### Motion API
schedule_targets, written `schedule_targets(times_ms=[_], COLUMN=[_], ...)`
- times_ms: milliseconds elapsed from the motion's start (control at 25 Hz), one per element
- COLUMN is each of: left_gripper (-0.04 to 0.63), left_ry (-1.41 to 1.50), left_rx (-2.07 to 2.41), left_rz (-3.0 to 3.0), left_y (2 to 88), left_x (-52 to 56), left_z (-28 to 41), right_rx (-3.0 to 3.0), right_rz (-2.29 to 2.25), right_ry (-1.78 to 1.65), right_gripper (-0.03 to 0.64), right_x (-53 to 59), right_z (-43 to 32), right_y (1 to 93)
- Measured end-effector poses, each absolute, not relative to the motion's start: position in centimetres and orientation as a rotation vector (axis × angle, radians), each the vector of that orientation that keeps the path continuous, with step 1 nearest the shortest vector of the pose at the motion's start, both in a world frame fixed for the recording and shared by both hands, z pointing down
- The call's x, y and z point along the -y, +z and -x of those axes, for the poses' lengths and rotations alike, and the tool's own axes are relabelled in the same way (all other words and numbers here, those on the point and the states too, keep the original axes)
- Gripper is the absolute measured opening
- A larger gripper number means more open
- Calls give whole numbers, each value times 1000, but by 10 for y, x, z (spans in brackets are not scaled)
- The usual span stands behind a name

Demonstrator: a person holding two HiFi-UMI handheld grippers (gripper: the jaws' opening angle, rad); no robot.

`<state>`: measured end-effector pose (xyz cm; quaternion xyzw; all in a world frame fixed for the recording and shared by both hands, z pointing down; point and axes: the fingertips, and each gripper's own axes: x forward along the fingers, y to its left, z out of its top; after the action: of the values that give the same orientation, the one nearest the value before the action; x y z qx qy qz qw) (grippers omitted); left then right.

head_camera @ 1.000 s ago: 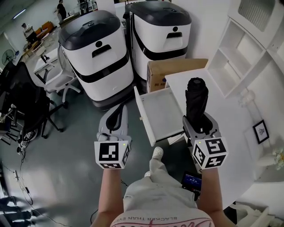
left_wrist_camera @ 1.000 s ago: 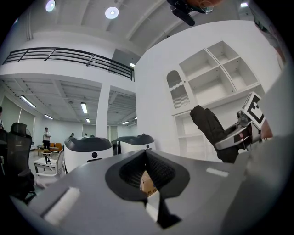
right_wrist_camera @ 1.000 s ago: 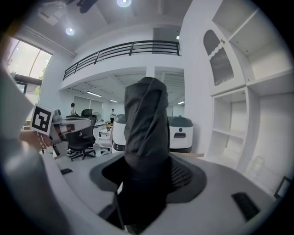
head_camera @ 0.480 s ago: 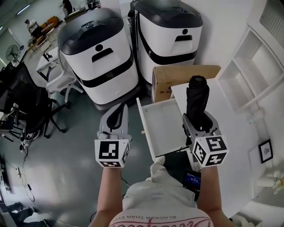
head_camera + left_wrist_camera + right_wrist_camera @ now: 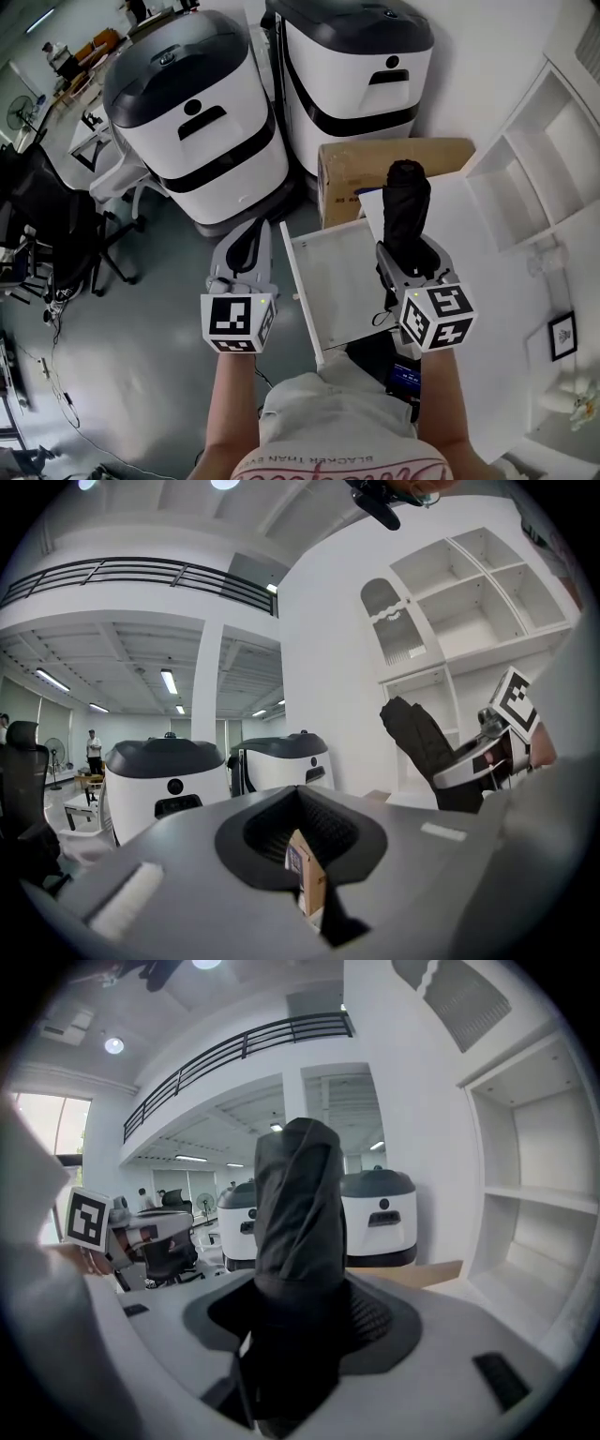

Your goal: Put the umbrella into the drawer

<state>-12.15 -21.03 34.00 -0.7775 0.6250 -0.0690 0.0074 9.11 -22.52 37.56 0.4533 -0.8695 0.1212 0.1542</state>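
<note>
A folded black umbrella (image 5: pixel 405 202) stands out forward from my right gripper (image 5: pixel 412 251), which is shut on its lower part. In the right gripper view the umbrella (image 5: pixel 298 1204) fills the middle between the jaws of that gripper (image 5: pixel 300 1330). It hangs above the right edge of the open white drawer (image 5: pixel 333 272), which looks empty. My left gripper (image 5: pixel 251 234) is left of the drawer over the floor, with its jaws together and nothing held. The left gripper view shows its joined jaws (image 5: pixel 300 850), and the umbrella (image 5: pixel 422 738) at the right.
A cardboard box (image 5: pixel 375 164) stands behind the drawer. Two big white and black machines (image 5: pixel 192 112) (image 5: pixel 361 66) stand beyond it. The white desk top (image 5: pixel 487 244) and white shelves (image 5: pixel 548 159) are at the right. A black office chair (image 5: pixel 56 225) is at the far left.
Both grippers have moved forward towards the machines. The drawer has come closer under them, and the umbrella now overlaps the drawer's right edge. The grip on the umbrella is unchanged.
</note>
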Motion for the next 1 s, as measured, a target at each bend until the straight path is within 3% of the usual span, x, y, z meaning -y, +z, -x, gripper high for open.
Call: schedule_targets(times_ms=[1000], left_gripper=[9], left_ry=[-356], left_rx=[-1847], left_rz=[2691], left_y=[415], left_x=[225], left_z=[128], right_rx=[2226], right_rz=[-1341], right_ry=[702], right_gripper=[256], right_x=[196], right_z=[-61], right_y=[512])
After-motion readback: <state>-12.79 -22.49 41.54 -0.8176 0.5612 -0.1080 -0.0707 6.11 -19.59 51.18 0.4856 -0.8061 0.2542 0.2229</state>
